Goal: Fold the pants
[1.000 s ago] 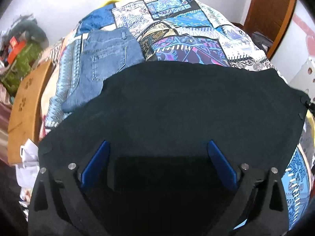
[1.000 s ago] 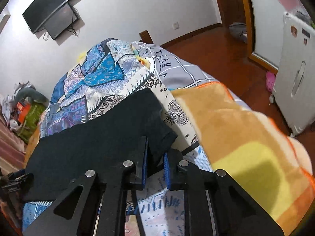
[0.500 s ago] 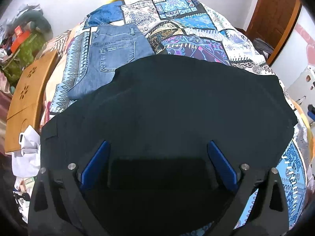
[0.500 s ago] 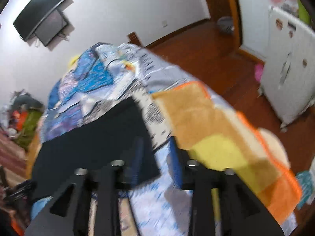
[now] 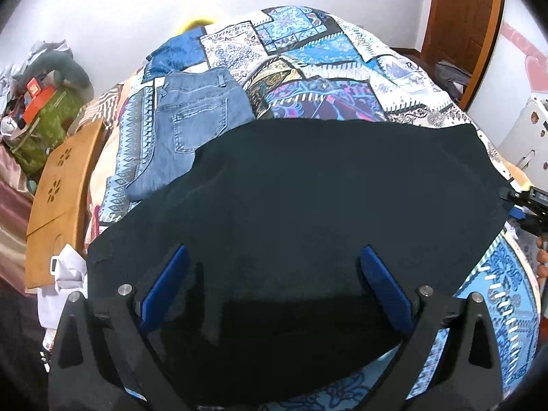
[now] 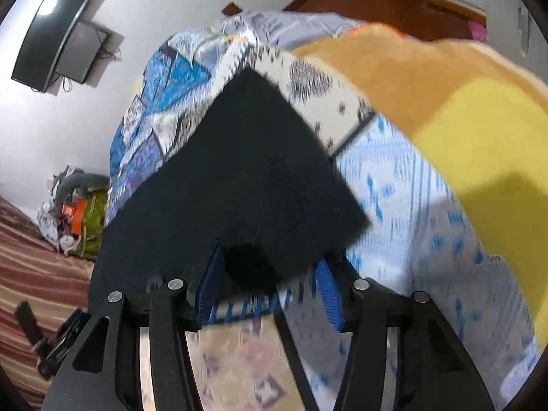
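The black pants (image 5: 325, 191) lie spread flat across the patterned bedspread (image 5: 318, 54). My left gripper (image 5: 274, 274) is open, its blue pads wide apart above the near part of the pants, holding nothing. In the right wrist view the pants (image 6: 233, 171) show as a flat dark sheet with a corner pointing away. My right gripper (image 6: 269, 284) is open over their near edge, which lies between the blue pads. The right gripper also shows at the right edge of the left wrist view (image 5: 532, 205).
Folded blue jeans (image 5: 191, 126) lie on the bed beyond the black pants, to the left. A wooden board (image 5: 58, 198) leans at the bed's left side. An orange and yellow blanket (image 6: 462, 109) covers the bed's right end. A TV (image 6: 54, 37) hangs on the wall.
My right gripper was shut on the pants' edge a second ago; it has opened and let go. The pants now lie flat. My left gripper stayed open and lifted slightly.
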`<state>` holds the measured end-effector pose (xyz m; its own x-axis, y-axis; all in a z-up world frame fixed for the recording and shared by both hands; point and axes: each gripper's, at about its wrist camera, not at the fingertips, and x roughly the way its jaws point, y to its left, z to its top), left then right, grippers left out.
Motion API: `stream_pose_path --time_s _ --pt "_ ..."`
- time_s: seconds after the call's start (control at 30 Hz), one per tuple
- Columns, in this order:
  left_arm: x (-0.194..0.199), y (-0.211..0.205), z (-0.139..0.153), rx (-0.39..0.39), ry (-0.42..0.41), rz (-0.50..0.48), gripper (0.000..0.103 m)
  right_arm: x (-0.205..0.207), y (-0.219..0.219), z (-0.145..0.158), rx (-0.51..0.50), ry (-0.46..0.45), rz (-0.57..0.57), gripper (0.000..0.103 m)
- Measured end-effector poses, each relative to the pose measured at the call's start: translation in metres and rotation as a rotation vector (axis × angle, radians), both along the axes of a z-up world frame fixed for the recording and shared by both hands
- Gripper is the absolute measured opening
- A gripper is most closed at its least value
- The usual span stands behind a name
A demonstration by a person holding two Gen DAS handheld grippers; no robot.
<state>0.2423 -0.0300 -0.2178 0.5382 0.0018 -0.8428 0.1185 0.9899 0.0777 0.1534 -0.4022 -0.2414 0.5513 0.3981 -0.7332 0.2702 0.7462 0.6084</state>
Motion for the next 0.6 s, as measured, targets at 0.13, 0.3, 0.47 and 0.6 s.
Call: stream_pose_path --time_s 0.13,0.3,0.47,0.6 --pt "0.003 -0.006 0.002 -0.007 -0.007 -0.002 0.102 0.013 -0.005 0.001 -0.058 -0.002 0.002 0.008" --pt "0.001 -0.007 0.010 -0.014 -0.034 -0.005 0.102 0.013 -0.018 0.033 -0.141 -0.102 -0.028 0.007" --pt "-0.004 0.005 0.023 -0.043 -0.064 0.014 0.102 0.020 -0.005 0.086 -0.244 -0.214 -0.008 0.006" --pt "-0.015 0.018 0.036 -0.063 -0.101 0.029 0.102 0.025 0.023 0.138 -0.298 -0.331 0.050 0.006"
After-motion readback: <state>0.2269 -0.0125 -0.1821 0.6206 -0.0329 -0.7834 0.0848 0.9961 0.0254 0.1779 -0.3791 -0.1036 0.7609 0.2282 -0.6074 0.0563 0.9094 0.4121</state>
